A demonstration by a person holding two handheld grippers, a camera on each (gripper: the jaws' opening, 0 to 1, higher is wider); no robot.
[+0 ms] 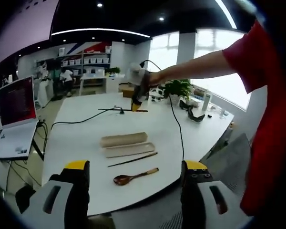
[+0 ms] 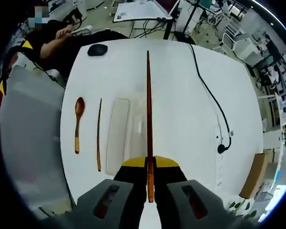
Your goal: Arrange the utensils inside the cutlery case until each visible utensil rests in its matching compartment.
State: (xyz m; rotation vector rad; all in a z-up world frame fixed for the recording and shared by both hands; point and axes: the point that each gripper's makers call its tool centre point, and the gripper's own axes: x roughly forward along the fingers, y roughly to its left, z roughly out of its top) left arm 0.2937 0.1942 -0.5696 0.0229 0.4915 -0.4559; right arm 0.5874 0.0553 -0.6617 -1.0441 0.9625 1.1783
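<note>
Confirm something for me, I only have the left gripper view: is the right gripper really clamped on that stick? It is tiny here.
Observer: Yes. In the right gripper view the right gripper is shut on a chopstick that runs straight out ahead of it.
Operator: What is under it?
Observer: The open case lies below. Next to the case is the second chopstick, then the spoon, all lying lengthwise.
Operator: Anything else on the table?
Observer: A black mouse sits at the far end of the table, near a seated person.
</note>
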